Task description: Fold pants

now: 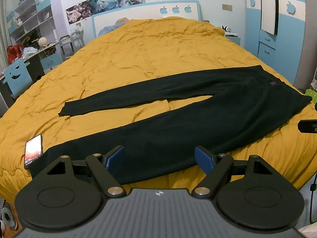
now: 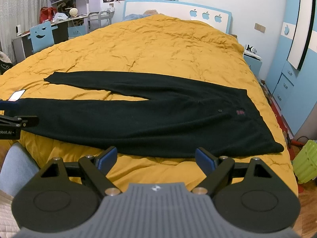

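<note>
Black pants [image 1: 178,123] lie flat on the yellow bedspread [image 1: 138,55], legs spread toward the left, waistband at the right with a small red label [image 1: 272,83]. My left gripper [image 1: 159,158] is open, hovering over the near leg close to its cuff, nothing between its blue pads. In the right wrist view the pants [image 2: 158,117] stretch across the bedspread [image 2: 148,43]. My right gripper [image 2: 156,158] is open just in front of the near edge of the pants, below the hip area, holding nothing. The left gripper [image 2: 11,119] shows at that view's left edge.
A phone [image 1: 33,150] lies on the bedspread left of the near cuff, also seen as the phone [image 2: 16,95]. A blue headboard [image 1: 146,13], shelves and desk [image 1: 29,33] at left, blue wardrobe [image 1: 281,29] at right. A green basket [image 2: 306,162] stands on the floor.
</note>
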Available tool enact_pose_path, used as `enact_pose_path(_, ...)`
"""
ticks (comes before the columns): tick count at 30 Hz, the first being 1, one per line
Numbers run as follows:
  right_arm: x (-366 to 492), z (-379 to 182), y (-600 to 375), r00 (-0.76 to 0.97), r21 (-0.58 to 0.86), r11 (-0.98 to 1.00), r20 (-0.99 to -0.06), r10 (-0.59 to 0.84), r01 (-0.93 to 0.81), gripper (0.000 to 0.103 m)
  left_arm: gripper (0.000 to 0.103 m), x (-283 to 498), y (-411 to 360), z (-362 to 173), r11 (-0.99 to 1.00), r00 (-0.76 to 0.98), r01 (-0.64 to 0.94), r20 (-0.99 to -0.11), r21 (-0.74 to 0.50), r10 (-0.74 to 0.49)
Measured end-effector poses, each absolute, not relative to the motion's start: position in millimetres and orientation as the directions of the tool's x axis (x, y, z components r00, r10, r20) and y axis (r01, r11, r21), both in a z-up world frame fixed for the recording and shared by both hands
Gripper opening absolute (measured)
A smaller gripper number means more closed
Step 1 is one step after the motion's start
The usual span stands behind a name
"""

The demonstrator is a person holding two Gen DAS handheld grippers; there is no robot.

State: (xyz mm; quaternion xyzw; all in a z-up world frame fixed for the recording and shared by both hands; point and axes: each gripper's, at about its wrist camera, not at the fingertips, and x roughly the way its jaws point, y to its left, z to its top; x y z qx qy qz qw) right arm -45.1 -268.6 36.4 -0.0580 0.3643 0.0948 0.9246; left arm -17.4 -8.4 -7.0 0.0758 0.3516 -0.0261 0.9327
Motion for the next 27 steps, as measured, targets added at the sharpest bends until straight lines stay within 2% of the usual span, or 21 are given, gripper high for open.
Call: enact_pose_path(27, -39.8, 27.3, -269.5, 0.7, -0.031, 0.976, -0.702, 0.131, -0.213, 0.082, 0.094, -11.1, -6.2, -13.0, 0.988, 0.738, 0.107, -0.675, 0.115, -0.001)
